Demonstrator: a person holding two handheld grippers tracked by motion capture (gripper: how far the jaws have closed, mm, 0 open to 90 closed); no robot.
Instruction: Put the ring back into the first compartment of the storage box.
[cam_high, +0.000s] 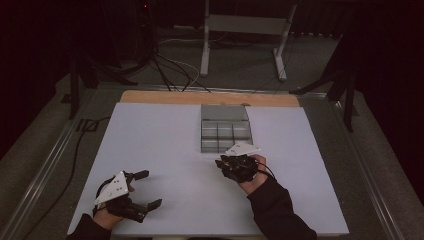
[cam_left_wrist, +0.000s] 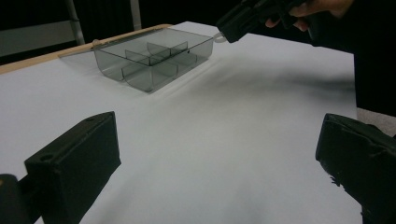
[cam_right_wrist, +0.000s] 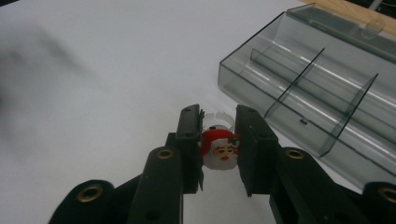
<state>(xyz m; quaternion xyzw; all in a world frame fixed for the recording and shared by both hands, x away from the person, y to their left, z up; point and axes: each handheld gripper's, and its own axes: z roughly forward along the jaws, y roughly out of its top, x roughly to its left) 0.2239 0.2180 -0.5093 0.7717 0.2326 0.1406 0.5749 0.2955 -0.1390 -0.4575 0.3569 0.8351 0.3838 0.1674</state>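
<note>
A small Santa-face ring (cam_right_wrist: 219, 148), red and white with a clear band, sits between the jaws of my right gripper (cam_right_wrist: 218, 122), which is shut on it just above the white table sheet. In the high view that right gripper (cam_high: 223, 163) hovers close to the near edge of a clear grey compartment box (cam_high: 226, 131) standing open at the table's centre back. The box (cam_right_wrist: 322, 88) lies right of the jaws in the right gripper view. My left gripper (cam_high: 152, 189) rests at the front left, jaws wide apart with nothing between them, and looks toward the box (cam_left_wrist: 152, 58).
A white sheet (cam_high: 165, 150) covers the table, with a wooden strip (cam_high: 210, 97) along its far edge. Cables and metal stand legs (cam_high: 240, 45) lie on the floor beyond. Metal rails run along both table sides.
</note>
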